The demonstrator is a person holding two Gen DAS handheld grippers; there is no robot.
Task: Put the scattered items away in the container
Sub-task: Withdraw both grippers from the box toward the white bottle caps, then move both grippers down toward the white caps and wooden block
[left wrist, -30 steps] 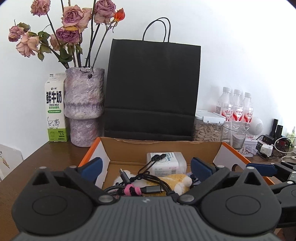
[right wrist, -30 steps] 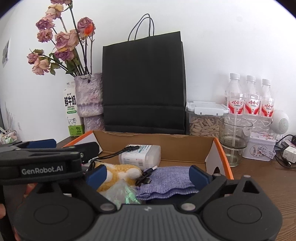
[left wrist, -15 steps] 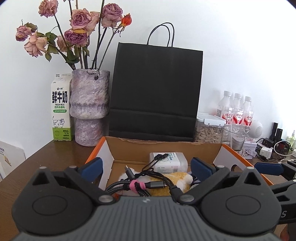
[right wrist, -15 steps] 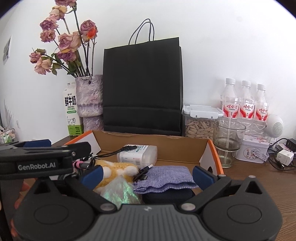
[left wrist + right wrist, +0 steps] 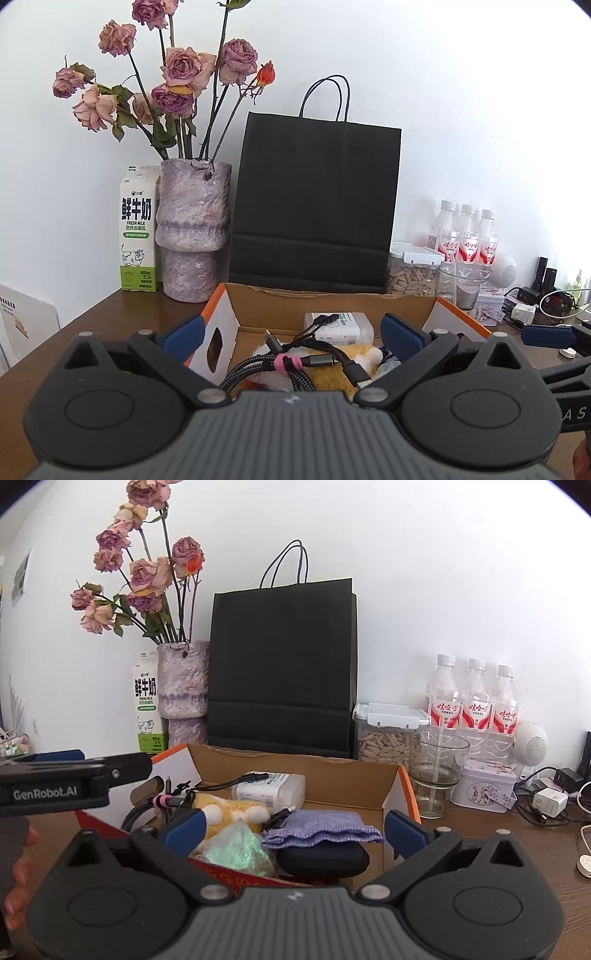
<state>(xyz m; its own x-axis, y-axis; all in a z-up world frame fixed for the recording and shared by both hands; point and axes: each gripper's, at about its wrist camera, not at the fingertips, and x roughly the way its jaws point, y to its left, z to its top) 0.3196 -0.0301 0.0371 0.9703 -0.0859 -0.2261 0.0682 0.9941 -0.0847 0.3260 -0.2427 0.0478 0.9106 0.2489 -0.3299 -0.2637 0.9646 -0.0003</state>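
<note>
Left wrist view: left gripper has its fingers spread wide and empty, sitting over the near edge of the cardboard box on the desk. Cable bundle lies inside the box between the fingers, draped on the yellow plush toy, touching neither pad. White tissue pack sits behind it at the back wall

Right wrist view: right gripper fingers also wide apart, nothing held. Below them in the box: purple knit cloth on top of a dark zip case, iridescent packet just beside. No loose task items visible on the desk near the box, so the tidy looks close to done

Handling notes, judgement only:
- cable bundle: light, floppy, braided sheath not slippery. Take it at the pink tie, where the strands are gathered; grab elsewhere and loops spill
- plush and cloth: soft, compress under the pads, pinch a thick fold in the middle
- iridescent packet: crinkly film, likely slick, grip a corner or seam
- zip case: semi-rigid, span the short side

Drinking glass right of the box is fragile, keep clear of it
</note>
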